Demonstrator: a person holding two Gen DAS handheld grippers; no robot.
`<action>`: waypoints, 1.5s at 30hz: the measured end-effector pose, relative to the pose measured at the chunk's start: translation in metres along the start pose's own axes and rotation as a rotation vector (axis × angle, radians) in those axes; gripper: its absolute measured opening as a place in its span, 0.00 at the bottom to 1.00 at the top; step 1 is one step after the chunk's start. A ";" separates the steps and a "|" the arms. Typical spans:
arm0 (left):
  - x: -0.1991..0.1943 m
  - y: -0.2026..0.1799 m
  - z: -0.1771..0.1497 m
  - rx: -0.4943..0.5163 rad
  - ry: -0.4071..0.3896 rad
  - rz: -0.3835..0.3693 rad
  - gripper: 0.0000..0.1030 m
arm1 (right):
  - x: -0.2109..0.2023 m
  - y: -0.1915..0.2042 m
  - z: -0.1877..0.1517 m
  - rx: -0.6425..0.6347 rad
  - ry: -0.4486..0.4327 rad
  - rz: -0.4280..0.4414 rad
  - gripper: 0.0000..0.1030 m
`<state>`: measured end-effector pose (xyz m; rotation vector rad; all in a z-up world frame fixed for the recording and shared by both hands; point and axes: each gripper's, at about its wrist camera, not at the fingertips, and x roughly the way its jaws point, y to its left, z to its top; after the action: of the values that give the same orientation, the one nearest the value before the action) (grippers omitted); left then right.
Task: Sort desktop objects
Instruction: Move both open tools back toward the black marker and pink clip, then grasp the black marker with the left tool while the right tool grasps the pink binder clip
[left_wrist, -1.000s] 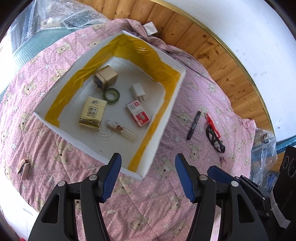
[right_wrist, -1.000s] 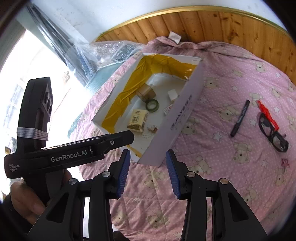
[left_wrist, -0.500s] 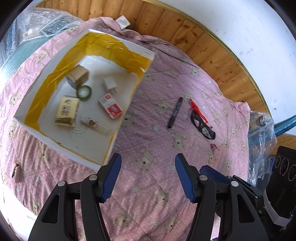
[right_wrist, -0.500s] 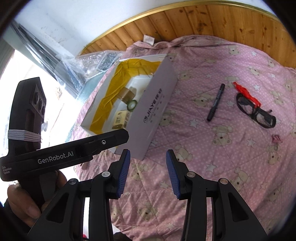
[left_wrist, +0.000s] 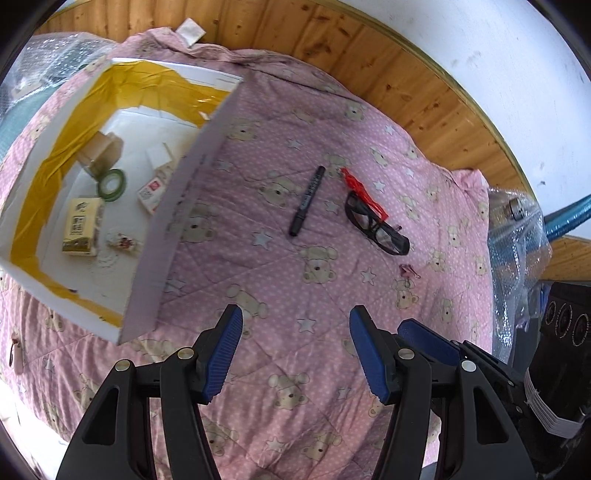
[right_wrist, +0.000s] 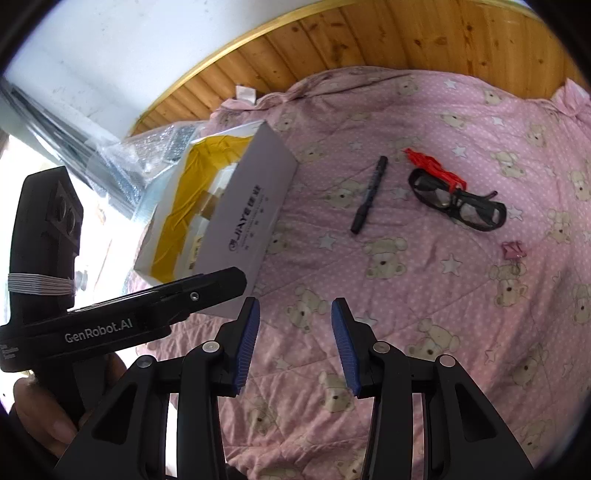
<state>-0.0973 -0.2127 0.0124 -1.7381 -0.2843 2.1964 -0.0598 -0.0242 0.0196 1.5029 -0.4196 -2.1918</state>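
Note:
A white box (left_wrist: 177, 206) (right_wrist: 251, 218) lined with yellow tape lies at the left on a pink bear-print quilt (left_wrist: 295, 288). Inside it are a green tape roll (left_wrist: 110, 184), a yellow packet (left_wrist: 79, 227), a brown cube (left_wrist: 101, 153) and a red-and-white packet (left_wrist: 149, 190). On the quilt lie a black marker (left_wrist: 307, 201) (right_wrist: 368, 195), black glasses (left_wrist: 376, 227) (right_wrist: 458, 205) with a red cord (left_wrist: 360, 190), and a small pink clip (left_wrist: 408, 271) (right_wrist: 513, 251). My left gripper (left_wrist: 295, 350) is open above bare quilt. My right gripper (right_wrist: 293, 345) is open too, empty.
Wooden panelling (left_wrist: 406, 85) and a white wall ring the quilt. Bubble-wrap bags (left_wrist: 517, 229) sit at the right edge and behind the box (right_wrist: 159, 151). A hand (right_wrist: 40, 417) holds the left gripper's body (right_wrist: 122, 314). A small object (left_wrist: 16, 352) lies at the quilt's left edge.
Both grippers have swung right, away from the box. The marker, glasses and clip now sit nearer the centre of both views. Jaws stayed open.

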 end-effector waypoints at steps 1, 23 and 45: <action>0.003 -0.004 0.001 0.008 0.004 0.000 0.60 | 0.000 -0.006 0.000 0.010 -0.001 -0.003 0.43; 0.078 -0.048 0.034 0.106 0.117 0.021 0.60 | 0.015 -0.101 0.013 0.165 0.009 -0.078 0.43; 0.164 -0.040 0.084 0.115 0.196 0.069 0.60 | 0.019 -0.209 0.030 0.326 0.003 -0.257 0.42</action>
<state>-0.2071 -0.1111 -0.1016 -1.9054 -0.0507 2.0240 -0.1331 0.1446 -0.0865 1.8181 -0.6401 -2.4054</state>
